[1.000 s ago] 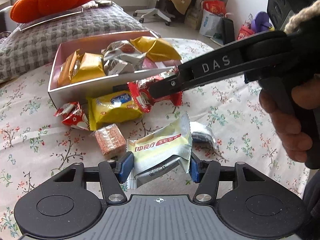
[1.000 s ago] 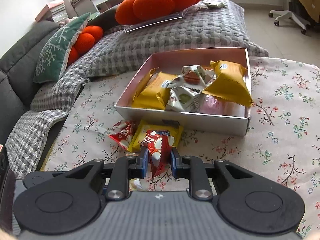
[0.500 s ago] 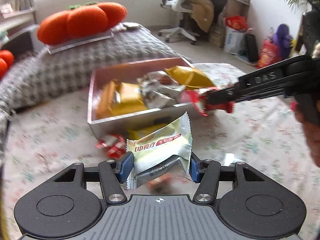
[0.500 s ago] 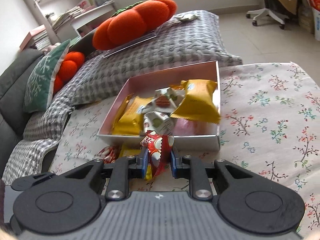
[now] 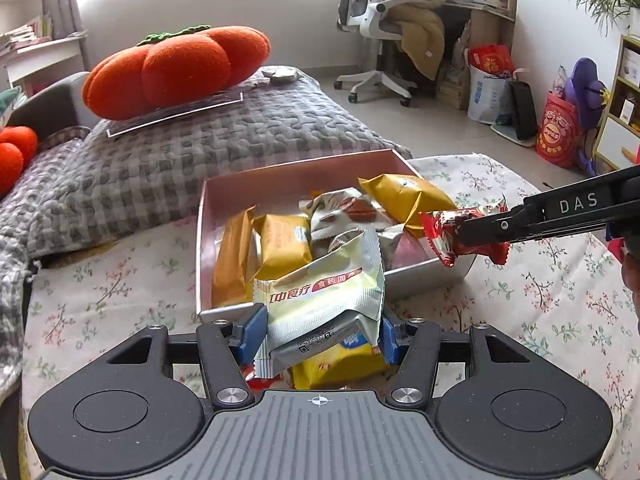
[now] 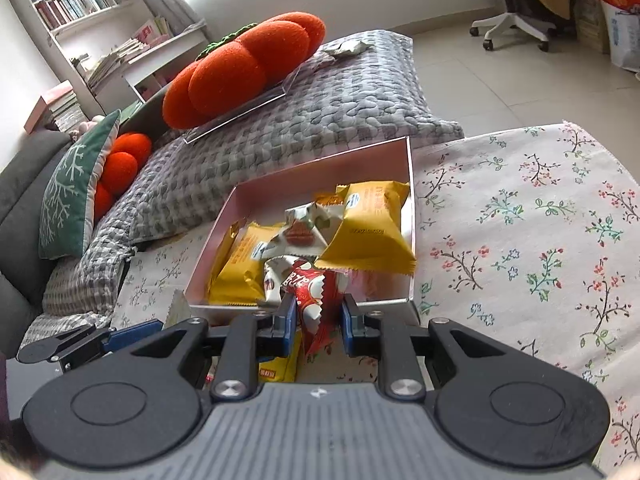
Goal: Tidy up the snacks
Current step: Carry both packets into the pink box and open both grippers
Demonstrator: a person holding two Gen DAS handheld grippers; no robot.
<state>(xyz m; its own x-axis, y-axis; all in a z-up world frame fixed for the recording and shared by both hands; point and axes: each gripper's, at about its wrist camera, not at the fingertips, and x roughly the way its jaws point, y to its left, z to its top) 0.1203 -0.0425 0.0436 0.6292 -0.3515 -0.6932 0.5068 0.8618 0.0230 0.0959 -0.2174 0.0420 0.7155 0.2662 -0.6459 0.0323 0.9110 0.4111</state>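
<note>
A pink open box [image 5: 288, 176] on the flowered cloth holds several yellow and white snack packets. My left gripper [image 5: 318, 332] is shut on a pale green packet [image 5: 324, 296] and holds it over the box's near wall. My right gripper [image 6: 318, 316] is shut on a red and white packet [image 6: 310, 292] at the box's near edge; it also shows in the left wrist view [image 5: 452, 232], over the box's right side. A yellow packet [image 5: 340, 364] lies on the cloth under the left gripper.
A grey quilted cushion [image 5: 224, 128] with an orange pumpkin pillow [image 5: 176, 68] lies behind the box. A sofa with a green pillow [image 6: 72, 188] is to the left. Flowered cloth [image 6: 540, 220] spreads right of the box. An office chair [image 5: 380, 28] stands far back.
Both grippers have lifted their packets off the cloth and moved toward the box. The right gripper's red packet now hangs over the box's right part.
</note>
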